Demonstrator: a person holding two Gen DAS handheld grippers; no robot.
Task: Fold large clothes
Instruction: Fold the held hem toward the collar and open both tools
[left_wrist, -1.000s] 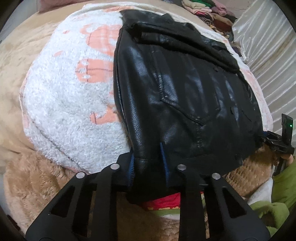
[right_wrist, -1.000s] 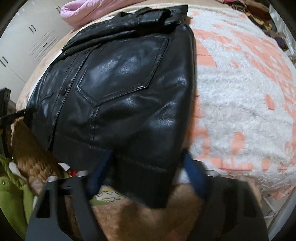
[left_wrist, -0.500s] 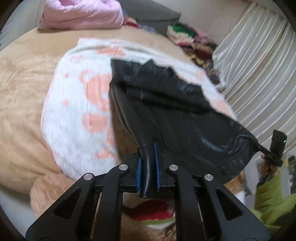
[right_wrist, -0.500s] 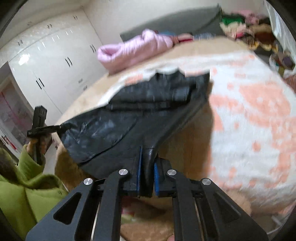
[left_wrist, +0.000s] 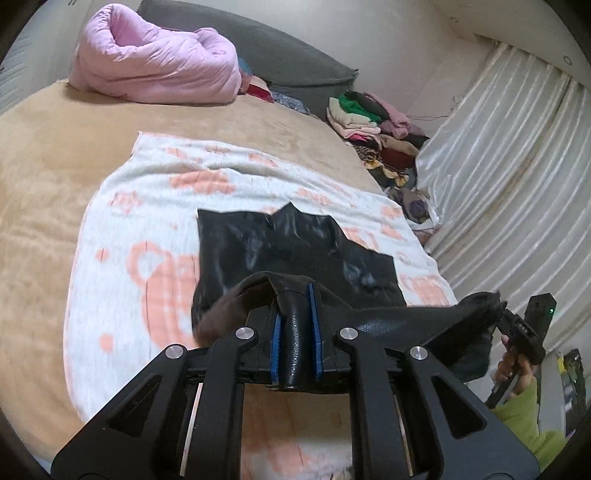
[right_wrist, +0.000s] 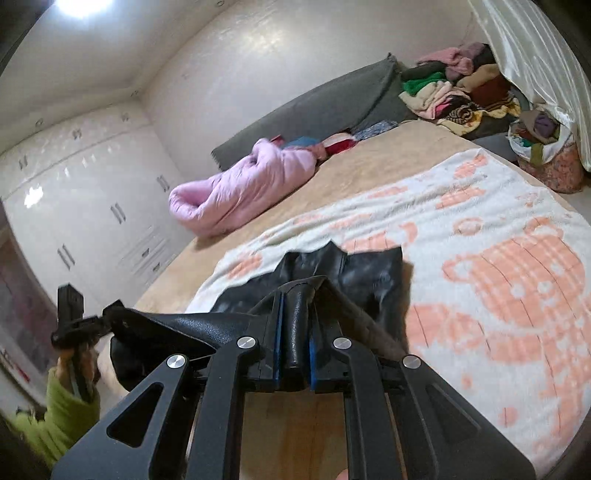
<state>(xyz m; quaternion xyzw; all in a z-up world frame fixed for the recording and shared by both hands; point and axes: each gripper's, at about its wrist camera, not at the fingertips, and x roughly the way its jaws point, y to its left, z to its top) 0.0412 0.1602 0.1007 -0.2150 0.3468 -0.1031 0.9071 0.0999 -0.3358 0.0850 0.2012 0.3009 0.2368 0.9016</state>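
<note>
A black leather garment (left_wrist: 295, 247) lies on a white blanket with orange bears (left_wrist: 140, 266); its near hem is lifted off the bed. My left gripper (left_wrist: 295, 332) is shut on one hem corner, the leather pinched between its blue pads. My right gripper (right_wrist: 295, 325) is shut on the other hem corner (right_wrist: 299, 306). The right gripper also shows at the right edge of the left wrist view (left_wrist: 517, 325), and the left gripper shows at the left of the right wrist view (right_wrist: 77, 325). The garment's far part (right_wrist: 351, 269) rests on the blanket.
The tan bed (left_wrist: 44, 155) carries a rolled pink quilt (left_wrist: 155, 70) near the grey headboard (left_wrist: 288, 59). A heap of clothes (left_wrist: 373, 125) lies at the far right by white curtains (left_wrist: 509, 177). White wardrobes (right_wrist: 81, 206) stand on the left.
Both grippers have risen and moved forward over the bed, lifting the hem. The right gripper, open a second ago, has shut on the hem. The garment's near half now hangs in the air.
</note>
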